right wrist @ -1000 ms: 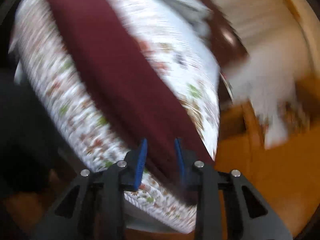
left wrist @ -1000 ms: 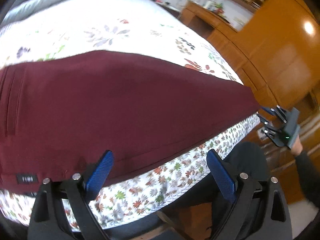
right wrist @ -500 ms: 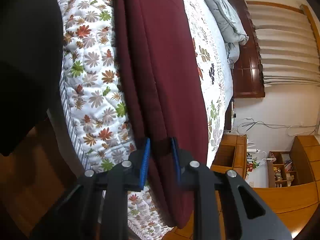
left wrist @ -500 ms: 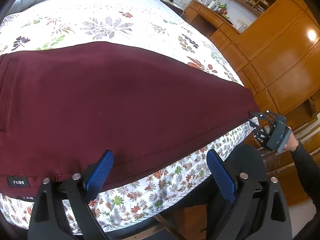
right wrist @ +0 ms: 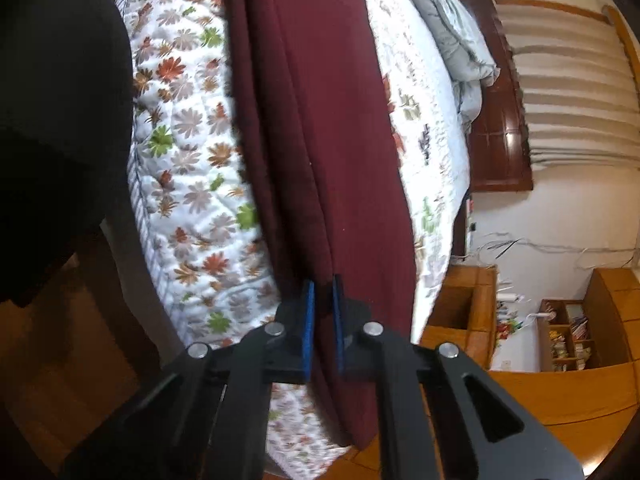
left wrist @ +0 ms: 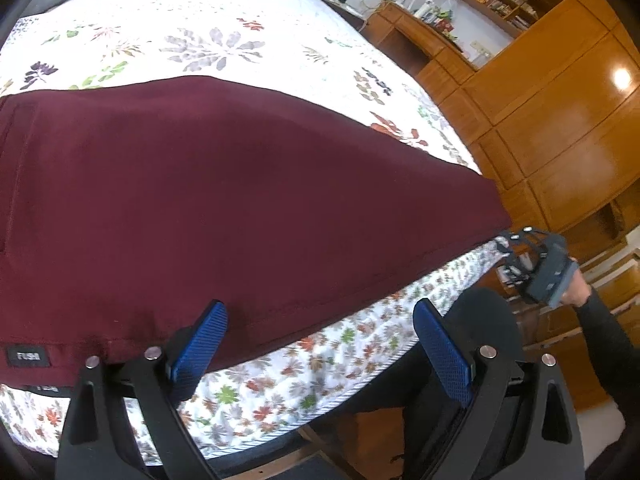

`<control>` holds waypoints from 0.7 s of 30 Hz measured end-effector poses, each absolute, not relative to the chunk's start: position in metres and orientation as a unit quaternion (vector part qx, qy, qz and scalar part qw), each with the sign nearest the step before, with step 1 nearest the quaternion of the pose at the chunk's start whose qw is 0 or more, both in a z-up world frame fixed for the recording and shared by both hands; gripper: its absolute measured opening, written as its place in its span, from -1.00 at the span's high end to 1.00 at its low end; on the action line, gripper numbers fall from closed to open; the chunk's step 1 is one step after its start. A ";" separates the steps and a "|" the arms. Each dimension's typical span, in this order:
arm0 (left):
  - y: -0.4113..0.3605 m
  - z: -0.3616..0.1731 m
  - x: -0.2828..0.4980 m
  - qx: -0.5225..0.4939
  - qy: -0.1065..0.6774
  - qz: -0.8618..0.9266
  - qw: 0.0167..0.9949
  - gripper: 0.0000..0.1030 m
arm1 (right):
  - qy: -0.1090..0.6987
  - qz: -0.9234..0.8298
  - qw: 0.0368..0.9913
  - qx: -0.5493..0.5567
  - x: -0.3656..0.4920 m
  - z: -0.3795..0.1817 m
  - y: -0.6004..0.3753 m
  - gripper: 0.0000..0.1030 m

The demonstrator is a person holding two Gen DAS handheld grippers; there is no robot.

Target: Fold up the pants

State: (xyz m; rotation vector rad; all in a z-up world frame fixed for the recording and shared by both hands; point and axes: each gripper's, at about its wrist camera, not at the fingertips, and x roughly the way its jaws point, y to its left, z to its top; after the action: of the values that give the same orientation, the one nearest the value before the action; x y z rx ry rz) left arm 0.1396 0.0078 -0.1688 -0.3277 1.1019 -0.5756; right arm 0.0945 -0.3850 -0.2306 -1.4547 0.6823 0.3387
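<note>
Dark red pants (left wrist: 240,184) lie flat across a floral quilted bed (left wrist: 220,32), with the waistband and its black label (left wrist: 29,356) at the left. My left gripper (left wrist: 318,308) is open and wide, hovering at the near edge of the pants close to the waist end. The left blue pad (left wrist: 200,344) is over the fabric and the right pad is off the bed. At the leg end, my right gripper (left wrist: 500,246) meets the hem. In the right wrist view the right gripper (right wrist: 322,280) is closing its jaws, and the blue pads pinch the pants (right wrist: 320,120) at the hem's edge.
A wooden wardrobe (left wrist: 560,120) and a desk with shelves (left wrist: 420,32) stand past the foot of the bed. A grey duvet (right wrist: 452,20) lies by the dark headboard (right wrist: 500,120). The person's dark-clothed leg (left wrist: 488,320) is against the bed's side, and a dark sleeve (left wrist: 608,332) is behind the right gripper.
The right gripper's jaws have narrowed onto the hem, and its view has rolled and settled from a blur. The left gripper has hardly moved.
</note>
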 end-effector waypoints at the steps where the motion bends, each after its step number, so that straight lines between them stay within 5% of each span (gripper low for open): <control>1: 0.006 -0.168 0.139 -0.153 0.513 -0.276 0.799 -0.84 | 0.306 0.151 0.680 -0.649 0.094 -0.236 -0.384 0.86; 4: -0.004 -0.165 0.135 -0.138 0.509 -0.301 0.795 -0.84 | 0.307 0.143 0.688 -0.642 0.096 -0.233 -0.382 0.75; 6: -0.007 -0.167 0.136 -0.128 0.513 -0.300 0.794 -0.84 | 0.310 0.141 0.716 -0.609 0.094 -0.217 -0.388 0.42; 10: -0.005 -0.182 0.141 -0.138 0.529 -0.286 0.787 -0.84 | 0.372 0.100 0.841 -0.381 0.113 -0.164 -0.439 0.38; 13: -0.005 -0.186 0.143 -0.142 0.532 -0.282 0.786 -0.84 | 0.390 0.036 0.913 -0.112 0.136 -0.144 -0.523 0.26; 15: -0.008 -0.185 0.143 -0.129 0.535 -0.283 0.786 -0.84 | 0.401 0.010 0.916 0.012 0.144 -0.154 -0.567 -0.02; 17: -0.009 -0.184 0.141 -0.120 0.536 -0.285 0.785 -0.84 | 0.433 -0.012 0.891 0.137 0.146 -0.181 -0.613 0.18; 21: -0.004 -0.185 0.138 -0.125 0.536 -0.279 0.787 -0.84 | 0.369 -0.057 0.855 0.361 0.097 -0.201 -0.688 0.07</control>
State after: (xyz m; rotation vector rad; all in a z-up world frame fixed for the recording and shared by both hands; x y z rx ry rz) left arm 0.1382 -0.0039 -0.1850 -0.2697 1.1553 -0.6006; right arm 0.0966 -0.6883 -0.2012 0.7593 0.7758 -0.1208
